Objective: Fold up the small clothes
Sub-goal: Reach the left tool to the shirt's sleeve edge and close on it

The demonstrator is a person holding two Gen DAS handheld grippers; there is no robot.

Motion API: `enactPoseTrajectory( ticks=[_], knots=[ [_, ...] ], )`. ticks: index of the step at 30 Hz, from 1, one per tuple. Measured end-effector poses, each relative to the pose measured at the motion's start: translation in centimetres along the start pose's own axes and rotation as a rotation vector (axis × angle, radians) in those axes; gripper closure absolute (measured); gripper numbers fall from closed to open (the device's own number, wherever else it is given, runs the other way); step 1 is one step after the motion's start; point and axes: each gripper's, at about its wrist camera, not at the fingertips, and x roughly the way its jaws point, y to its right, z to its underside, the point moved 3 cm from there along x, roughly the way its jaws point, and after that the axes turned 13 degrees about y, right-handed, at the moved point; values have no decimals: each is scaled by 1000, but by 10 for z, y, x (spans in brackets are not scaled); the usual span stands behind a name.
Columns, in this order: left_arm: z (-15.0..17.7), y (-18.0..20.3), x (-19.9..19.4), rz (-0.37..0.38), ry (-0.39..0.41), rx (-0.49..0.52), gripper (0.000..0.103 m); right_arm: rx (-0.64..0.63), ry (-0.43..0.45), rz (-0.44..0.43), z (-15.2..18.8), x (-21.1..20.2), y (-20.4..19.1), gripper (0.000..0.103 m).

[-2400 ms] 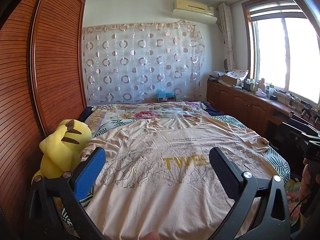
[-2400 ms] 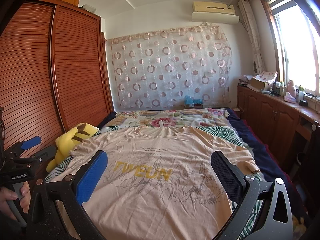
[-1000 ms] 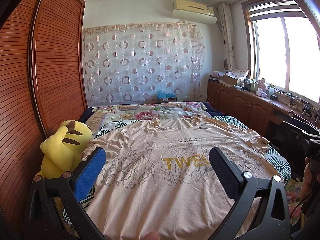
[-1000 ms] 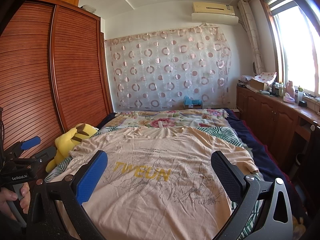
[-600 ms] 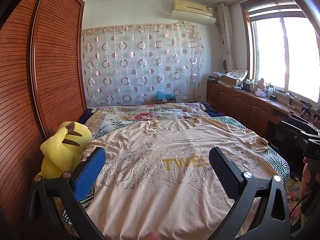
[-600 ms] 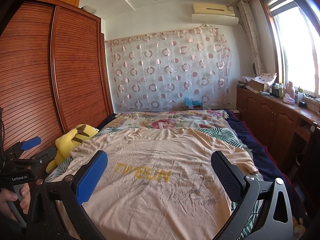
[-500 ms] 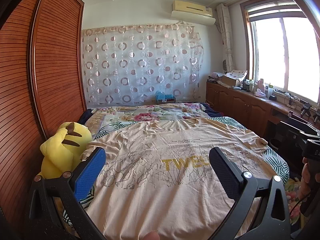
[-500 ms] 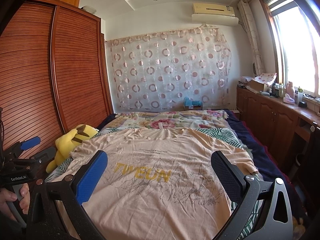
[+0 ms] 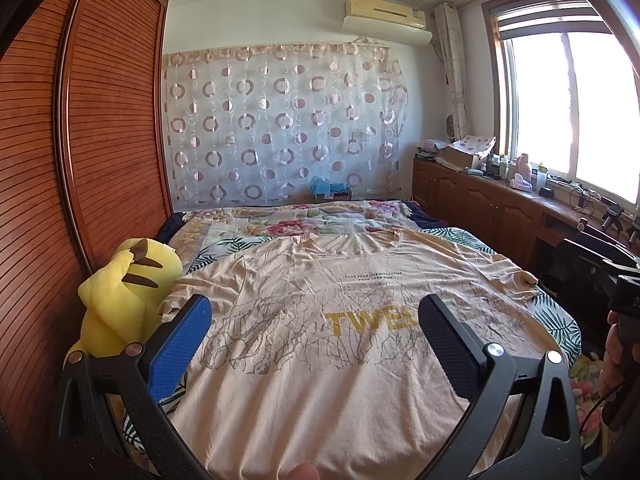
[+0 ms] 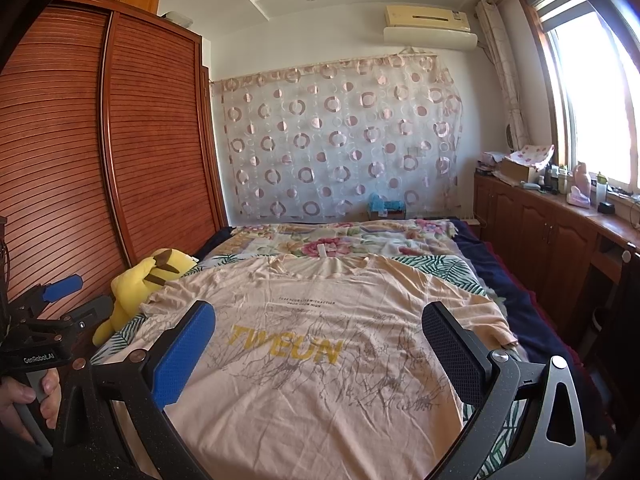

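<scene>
A bed [image 9: 560,320] is filling the middle of the room, running away from both cameras toward a curtain [image 9: 280,128] with ring patterns that is hanging across the far wall. A wardrobe [image 9: 100,140] with slatted wooden doors is standing along the bed's left side, and low wooden cabinets [image 10: 552,236] are running under a bright window [image 9: 568,104] on the right, their top crowded with boxes and bottles. An air conditioner [image 10: 430,26] is sitting high on the far wall.

A peach shirt [image 9: 320,340] is lying flat and face up on the bed, unfolded, its collar pointing toward the curtain and its hem nearest the cameras. Both sleeves are spreading out to the sides, and yellow lettering is showing across the chest above a grey line drawing. The shirt is covering most of the near half of the bed, over a leaf-print sheet, with a floral blanket [image 10: 340,244] lying beyond the collar.

A yellow plush [image 9: 120,292] is leaning at the bed's left edge against the wardrobe, just beside the shirt's left sleeve.

The left gripper [image 9: 312,328] is hovering above the shirt's hem, its fingers spread wide and holding nothing. The right gripper [image 10: 318,340] is hovering likewise, fingers also spread wide and empty. In the right wrist view a hand [image 10: 24,404] is gripping the left gripper's handle at the lower left.
</scene>
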Motion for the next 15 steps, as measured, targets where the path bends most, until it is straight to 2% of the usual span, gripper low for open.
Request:
enactPoseTrajectory(
  ticks=[11,15],
  knots=[
    [42,-40,43,-38,-97,6,0,-25,-94,-66,23,50,0,0],
    [57,-63,60,-64,-140,21,0,-17,-157,-99,29,72,2,6]
  ],
)
